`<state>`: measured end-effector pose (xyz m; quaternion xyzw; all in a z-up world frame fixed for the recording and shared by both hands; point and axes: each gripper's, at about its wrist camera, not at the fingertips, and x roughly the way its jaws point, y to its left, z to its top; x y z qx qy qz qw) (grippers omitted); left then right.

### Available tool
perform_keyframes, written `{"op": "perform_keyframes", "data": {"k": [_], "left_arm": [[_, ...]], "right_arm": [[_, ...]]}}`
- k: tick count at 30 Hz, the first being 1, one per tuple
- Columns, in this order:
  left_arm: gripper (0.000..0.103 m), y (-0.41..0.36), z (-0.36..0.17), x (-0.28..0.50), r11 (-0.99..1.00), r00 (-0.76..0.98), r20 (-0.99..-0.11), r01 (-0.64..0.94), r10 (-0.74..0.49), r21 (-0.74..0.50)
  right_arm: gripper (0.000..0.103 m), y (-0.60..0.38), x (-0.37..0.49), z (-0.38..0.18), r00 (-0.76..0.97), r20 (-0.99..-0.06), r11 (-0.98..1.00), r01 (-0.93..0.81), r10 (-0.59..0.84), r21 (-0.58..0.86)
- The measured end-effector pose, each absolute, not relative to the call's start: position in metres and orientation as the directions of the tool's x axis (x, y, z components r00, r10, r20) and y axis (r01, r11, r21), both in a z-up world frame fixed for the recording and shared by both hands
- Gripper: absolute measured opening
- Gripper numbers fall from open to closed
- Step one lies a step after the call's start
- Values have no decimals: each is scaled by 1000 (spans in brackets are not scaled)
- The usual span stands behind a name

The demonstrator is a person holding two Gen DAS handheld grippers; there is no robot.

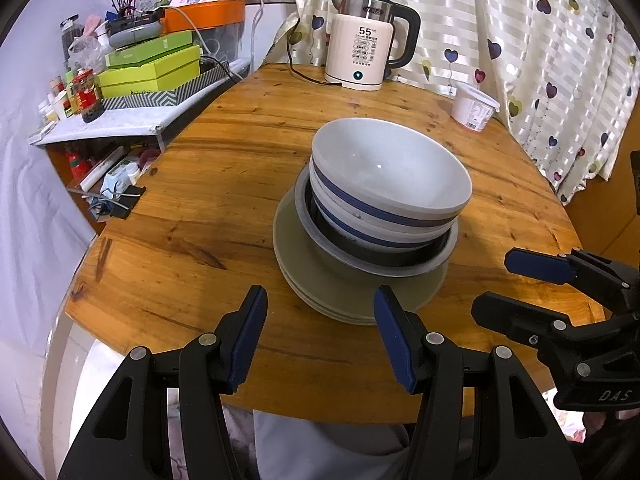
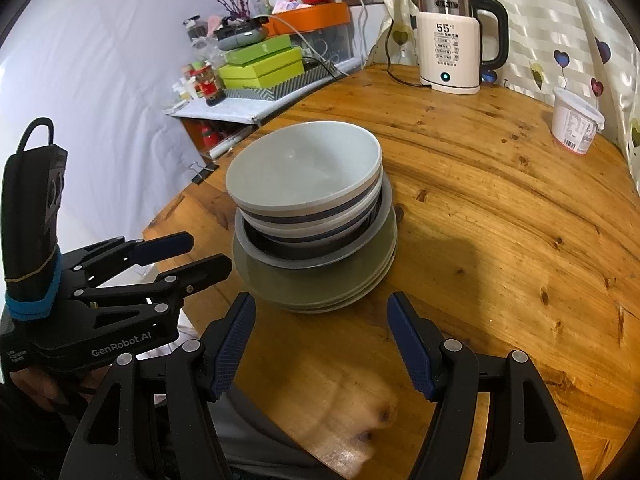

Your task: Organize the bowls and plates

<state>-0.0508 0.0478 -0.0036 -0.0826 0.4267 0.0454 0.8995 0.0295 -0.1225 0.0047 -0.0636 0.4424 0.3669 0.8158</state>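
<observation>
- One stack of crockery stands on the round wooden desk (image 1: 224, 184), just ahead of both hand-held grippers.
- At the bottom lie olive-green plates (image 1: 320, 280); three rims show, though I cannot be sure of the count.
- On them sits one grey-rimmed dark dish (image 1: 400, 266).
- Nested in that dish are white bowls with blue bands; the top bowl (image 1: 394, 172) is empty, and two or three rims show beneath it.
- The left hand-held gripper (image 1: 320, 330) stands wide, holding nothing, its pads short of the plates.
- The right hand-held gripper (image 2: 322, 334) is likewise wide and empty, also just short of the plates.
- Beyond the stack stands one kettle (image 1: 366, 42) showing "55".
- One white tub (image 1: 474, 106) sits far right of both.
- The left hand-held gripper's body reads "GenRobot.AI".
</observation>
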Motion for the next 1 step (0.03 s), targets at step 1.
{"op": "perform_keyframes", "data": {"k": [1], "left_arm": [[56, 48, -3, -51, 982, 632, -775, -152, 10, -111]], "right_arm": [[69, -123, 29, 6, 340, -768, 722, -655, 543, 220]]}}
